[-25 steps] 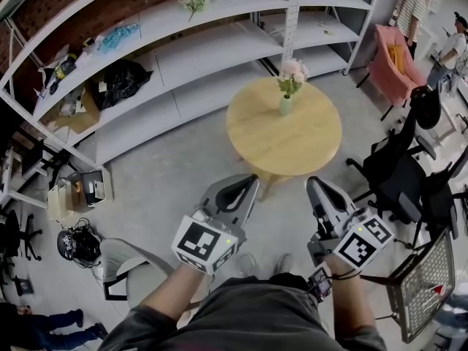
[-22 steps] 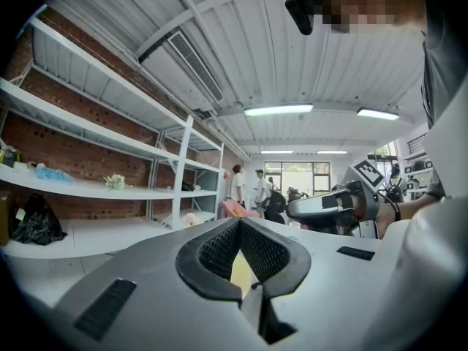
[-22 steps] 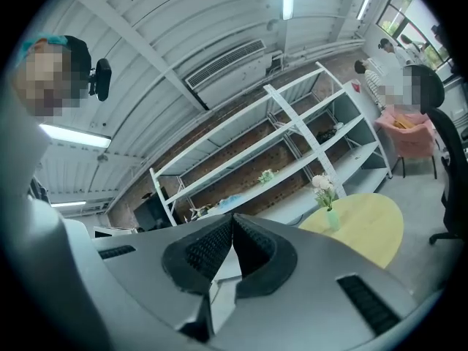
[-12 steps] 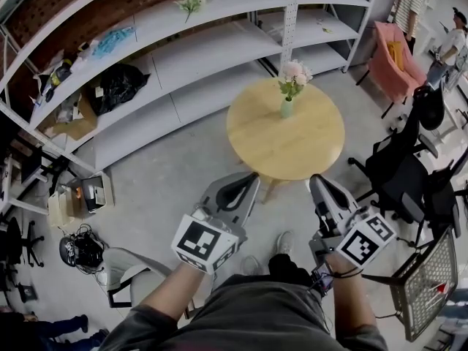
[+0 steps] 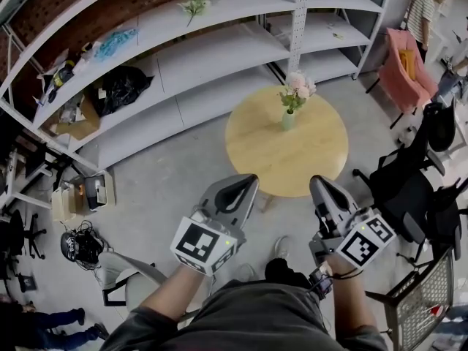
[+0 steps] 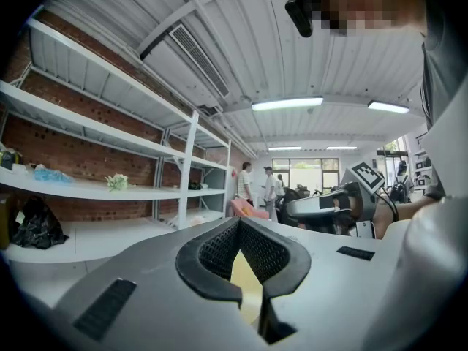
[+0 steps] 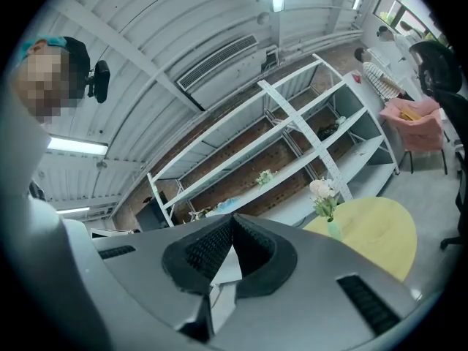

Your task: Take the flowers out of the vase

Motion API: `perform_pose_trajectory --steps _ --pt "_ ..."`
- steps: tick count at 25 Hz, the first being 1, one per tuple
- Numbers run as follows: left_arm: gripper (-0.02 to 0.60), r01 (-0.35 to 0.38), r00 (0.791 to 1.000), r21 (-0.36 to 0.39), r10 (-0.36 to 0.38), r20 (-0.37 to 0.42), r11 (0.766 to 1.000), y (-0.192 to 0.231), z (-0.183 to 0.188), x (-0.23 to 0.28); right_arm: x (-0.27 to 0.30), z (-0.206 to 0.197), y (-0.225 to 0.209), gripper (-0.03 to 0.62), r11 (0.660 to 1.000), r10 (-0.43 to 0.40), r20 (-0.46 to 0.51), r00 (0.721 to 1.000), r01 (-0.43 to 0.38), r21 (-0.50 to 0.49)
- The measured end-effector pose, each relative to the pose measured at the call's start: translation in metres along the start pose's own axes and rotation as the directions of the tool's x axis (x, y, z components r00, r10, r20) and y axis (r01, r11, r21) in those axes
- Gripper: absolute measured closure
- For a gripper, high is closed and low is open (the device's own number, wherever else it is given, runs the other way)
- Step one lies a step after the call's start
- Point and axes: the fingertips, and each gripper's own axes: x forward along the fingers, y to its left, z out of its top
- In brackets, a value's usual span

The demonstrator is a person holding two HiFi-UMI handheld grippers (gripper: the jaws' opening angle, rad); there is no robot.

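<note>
Pink and white flowers (image 5: 298, 88) stand upright in a small pale green vase (image 5: 289, 119) near the far edge of a round wooden table (image 5: 292, 159). My left gripper (image 5: 245, 181) and right gripper (image 5: 319, 181) are held side by side short of the table's near edge, both shut and empty. In the right gripper view the flowers (image 7: 322, 191), vase (image 7: 333, 229) and table (image 7: 380, 232) lie ahead to the right of the shut jaws (image 7: 232, 221). In the left gripper view the shut jaws (image 6: 238, 225) point along the shelving, with the right gripper (image 6: 322, 207) alongside.
Long white shelving (image 5: 197, 57) runs behind the table, holding a loose flower bunch (image 5: 194, 2) and a black bag (image 5: 121, 82). A pink armchair (image 5: 409, 61) and black office chairs (image 5: 409, 189) stand at the right, a grey chair (image 5: 131, 276) at the lower left. A person (image 5: 424, 6) stands far right.
The whole view has advanced toward the table, which now sits a little lower and nearer in the head view. Both grippers stay shut and keep their place ahead of the body.
</note>
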Motion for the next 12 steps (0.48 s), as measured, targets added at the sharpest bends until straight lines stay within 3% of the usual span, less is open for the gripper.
perform_pose_trajectory --steps 12 --pt "0.572 -0.077 0.996 0.0 0.077 -0.044 0.997 -0.004 -0.005 0.118 0.017 0.036 -0.113 0.579 0.996 0.071 -0.06 0.996 -0.068 0.049"
